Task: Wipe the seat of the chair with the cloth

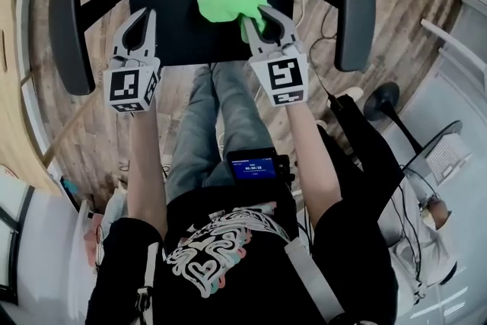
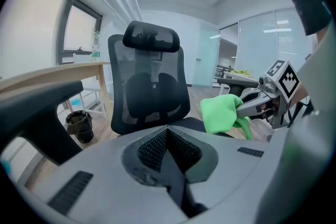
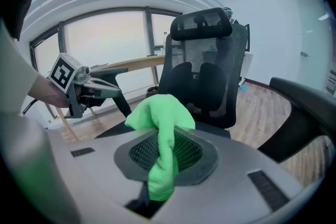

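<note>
Head view, looking steeply down on a black office chair. The seat (image 1: pixel 171 4) lies at the top centre, flanked by the left armrest (image 1: pixel 68 34) and the right armrest (image 1: pixel 356 11), on a wood floor (image 1: pixel 84 133).

The cloth (image 1: pixel 228 0), bright green and bunched, sits over the front right part of the seat. The right gripper (image 1: pixel 262 15) has its jaws clamped on the cloth's near edge. In the right gripper view the fabric fills the gap between the jaws, one fold hanging down toward the camera and the rest bulging above the tips. Whether the cloth presses on the seat cannot be told.

The left gripper (image 1: pixel 144 15) is over the seat's front left edge, well apart from the cloth. Its jaws are together with nothing between them, as the left gripper view shows. Each gripper carries a marker cube at its near end, and both point toward the chair back.

The left gripper view shows the mesh backrest (image 2: pixel 149 92) with its headrest (image 2: pixel 151 39) upright behind the seat. A wooden desk (image 2: pixel 52 73) stands to the left of the chair with a dark bin (image 2: pixel 79 126) on the floor beneath it. The same view shows the cloth held to the right of the backrest.

The person stands close to the front of the seat, legs in jeans (image 1: pixel 202 133), with a small lit screen (image 1: pixel 255 166) at the waist.
</note>
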Action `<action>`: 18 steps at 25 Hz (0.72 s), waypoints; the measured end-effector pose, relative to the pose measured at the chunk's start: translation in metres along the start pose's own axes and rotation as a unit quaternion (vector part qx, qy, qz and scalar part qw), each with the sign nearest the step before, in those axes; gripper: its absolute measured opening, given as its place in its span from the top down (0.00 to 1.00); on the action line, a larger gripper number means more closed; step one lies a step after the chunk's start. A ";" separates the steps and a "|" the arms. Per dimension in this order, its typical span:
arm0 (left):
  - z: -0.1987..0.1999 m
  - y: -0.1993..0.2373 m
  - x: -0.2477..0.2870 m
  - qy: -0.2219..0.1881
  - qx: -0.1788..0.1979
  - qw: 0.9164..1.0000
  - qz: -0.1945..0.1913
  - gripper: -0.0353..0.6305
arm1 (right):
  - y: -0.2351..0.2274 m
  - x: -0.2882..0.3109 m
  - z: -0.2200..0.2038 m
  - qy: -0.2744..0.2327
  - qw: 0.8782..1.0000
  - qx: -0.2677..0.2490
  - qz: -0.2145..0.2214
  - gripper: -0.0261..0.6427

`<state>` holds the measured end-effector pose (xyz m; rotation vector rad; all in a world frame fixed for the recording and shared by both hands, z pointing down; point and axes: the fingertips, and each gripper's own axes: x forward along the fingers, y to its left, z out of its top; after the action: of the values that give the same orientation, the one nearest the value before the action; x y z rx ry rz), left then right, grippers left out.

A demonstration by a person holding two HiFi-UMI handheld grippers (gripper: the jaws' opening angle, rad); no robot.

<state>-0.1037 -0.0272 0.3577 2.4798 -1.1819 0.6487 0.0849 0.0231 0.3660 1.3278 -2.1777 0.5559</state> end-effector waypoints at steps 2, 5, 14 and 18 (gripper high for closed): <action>0.014 -0.002 -0.002 -0.008 0.003 1.000 -0.001 0.94 | 0.000 -0.010 0.008 -0.002 1.000 0.006 0.001 0.88; 0.033 -0.012 -0.008 -0.015 0.009 1.000 -0.007 0.94 | 0.001 -0.028 0.019 -0.012 1.000 0.009 0.005 0.88; 0.077 -0.006 -0.050 -0.040 0.027 0.999 -0.014 0.94 | 0.010 -0.066 0.065 -0.034 0.999 0.029 -0.018 0.88; 0.092 0.005 -0.075 -0.046 0.036 0.998 -0.012 0.94 | 0.015 -0.083 0.077 -0.047 0.998 0.032 -0.033 0.88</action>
<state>-0.1250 -0.0247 0.2405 2.6041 -1.1794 0.5872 0.0865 0.0409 0.2531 1.4820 -2.1982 0.5517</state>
